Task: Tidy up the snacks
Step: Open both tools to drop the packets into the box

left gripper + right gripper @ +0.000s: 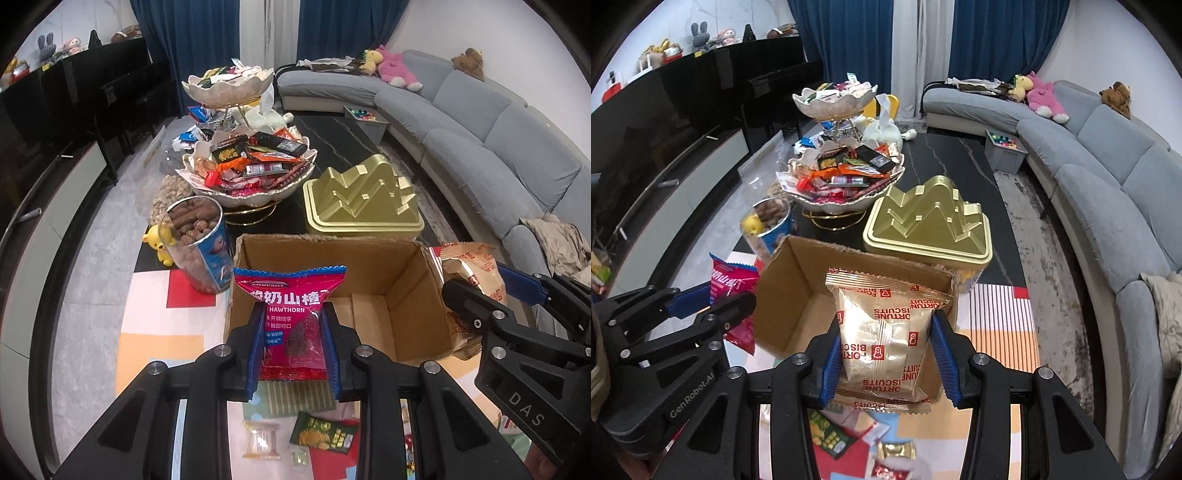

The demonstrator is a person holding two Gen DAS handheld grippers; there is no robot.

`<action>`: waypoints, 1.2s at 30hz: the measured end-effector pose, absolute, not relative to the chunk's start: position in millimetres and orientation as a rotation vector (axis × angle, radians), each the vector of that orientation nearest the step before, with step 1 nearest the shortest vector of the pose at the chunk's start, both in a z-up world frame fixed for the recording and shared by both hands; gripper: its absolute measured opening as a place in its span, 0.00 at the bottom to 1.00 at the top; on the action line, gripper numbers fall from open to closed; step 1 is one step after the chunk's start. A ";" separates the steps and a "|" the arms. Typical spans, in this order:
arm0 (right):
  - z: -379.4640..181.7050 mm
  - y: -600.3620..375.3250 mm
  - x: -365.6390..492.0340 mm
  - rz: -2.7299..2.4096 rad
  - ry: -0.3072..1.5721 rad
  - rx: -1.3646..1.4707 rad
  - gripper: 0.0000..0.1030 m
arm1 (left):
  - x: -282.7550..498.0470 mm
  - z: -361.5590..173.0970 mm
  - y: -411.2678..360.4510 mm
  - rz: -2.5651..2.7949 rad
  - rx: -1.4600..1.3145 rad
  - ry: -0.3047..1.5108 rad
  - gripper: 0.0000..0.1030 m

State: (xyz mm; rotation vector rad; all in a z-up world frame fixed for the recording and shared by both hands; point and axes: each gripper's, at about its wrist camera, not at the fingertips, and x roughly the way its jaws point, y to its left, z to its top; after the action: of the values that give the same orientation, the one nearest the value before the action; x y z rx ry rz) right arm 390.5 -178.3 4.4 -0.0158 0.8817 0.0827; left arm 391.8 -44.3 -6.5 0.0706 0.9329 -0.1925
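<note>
My left gripper (pixel 293 317) is shut on a pink hawthorn snack packet (pixel 291 314), held upright over the near edge of an open, empty cardboard box (pixel 402 273). My right gripper (pixel 884 325) is shut on a gold Fortune Biscuits packet (pixel 882 332), also above the box (pixel 798 291). Each gripper shows in the other view: the right gripper (pixel 480 291) with the gold packet (pixel 469 269) sits at the box's right side. The left gripper (pixel 713 295) with the pink packet (pixel 731 282) sits at its left side.
Beyond the box stand a gold mountain-shaped tin (pixel 362 195), a two-tier dish piled with snacks (pixel 251 166) and an open canister of brown snacks (pixel 199 236). Loose small packets (pixel 325 434) lie on the colourful mat below my grippers. A grey sofa (pixel 498 140) curves along the right.
</note>
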 end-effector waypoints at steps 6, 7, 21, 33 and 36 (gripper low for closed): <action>-0.8 -175.3 402.9 0.081 0.886 -0.033 0.45 | 407.3 -15.2 -43.3 -0.179 0.063 0.940 0.28; -0.8 -174.9 404.6 0.079 0.886 -0.036 0.45 | 408.9 -16.1 -43.4 -0.178 0.063 0.941 0.29; 6.4 -183.8 403.1 0.052 0.852 -0.035 0.73 | 403.9 -9.6 -39.2 -0.146 0.102 0.905 0.65; 5.6 -200.2 376.1 0.022 0.869 0.005 0.73 | 377.4 -2.1 -36.3 -0.130 0.105 0.888 0.75; 6.5 -200.7 369.7 0.021 0.867 0.003 0.73 | 370.7 -0.5 -37.0 -0.134 0.095 0.886 0.75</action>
State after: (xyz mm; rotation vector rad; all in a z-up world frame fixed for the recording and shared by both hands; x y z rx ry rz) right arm 369.7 -200.7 6.5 0.0029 0.8668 0.0211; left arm 370.7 -37.0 -0.5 0.0947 0.8864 -0.1336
